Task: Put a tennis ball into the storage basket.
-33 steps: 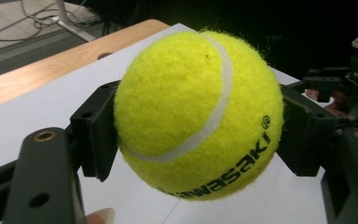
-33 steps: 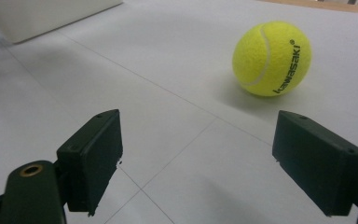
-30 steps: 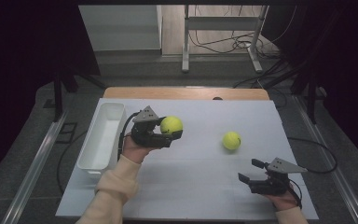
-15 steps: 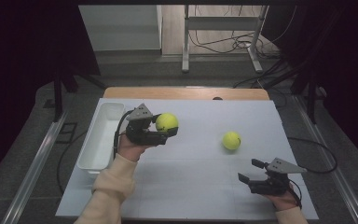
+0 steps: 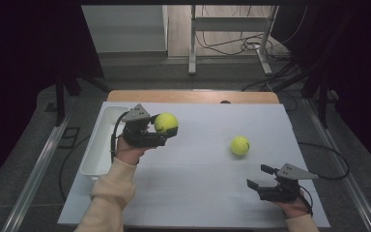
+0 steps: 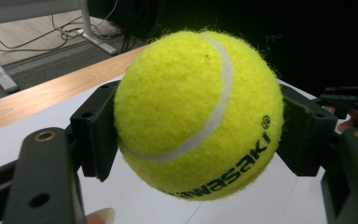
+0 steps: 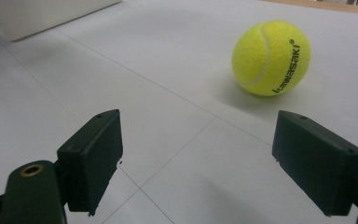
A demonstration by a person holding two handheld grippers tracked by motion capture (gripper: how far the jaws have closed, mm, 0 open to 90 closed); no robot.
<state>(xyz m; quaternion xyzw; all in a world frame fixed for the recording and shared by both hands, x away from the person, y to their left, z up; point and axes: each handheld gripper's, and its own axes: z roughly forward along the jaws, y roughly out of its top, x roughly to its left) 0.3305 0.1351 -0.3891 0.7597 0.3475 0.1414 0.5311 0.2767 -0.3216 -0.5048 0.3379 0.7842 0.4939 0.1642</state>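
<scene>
Two fuzzy yellow-green tennis balls with white seams and black "kawasaki" lettering, counted across the views. One, the held tennis ball [image 5: 166, 122] [image 6: 199, 114], pinched between the two black jaws of the left gripper [image 5: 168, 126] [image 6: 200, 126], one pad pressed against each side, lifted clear of the white table sheet [image 5: 198, 193]. Seam curving over the top and down the front in the left gripper view, lettering low on the side nearer the right-hand pad.

The other, the loose tennis ball [image 5: 240, 145] [image 7: 271, 58], resting on the sheet ahead of the right gripper [image 5: 260, 176] [image 7: 214, 158], apart from it, a little toward its right-hand jaw in the right gripper view. Right gripper spread wide, nothing between the pads, held low over the sheet near the person's edge.

One long white plastic bin [image 5: 102, 140], rectangular and open-topped, just beside the left gripper on its outer side, behind the hand [image 5: 128, 152] holding it; a corner of the same bin [image 7: 37, 16] far off to the left of the right gripper's jaws.

Two grippers, two hands, each gripper topped by one grey three-cornered plate. One cream sleeve [image 5: 108, 198] on the left forearm. Well apart from each other, the two grippers, with the loose ball lying between them, closer to the right one. One strip of wooden table edge [image 5: 193, 95] beyond both grippers, past the far side of the sheet.
</scene>
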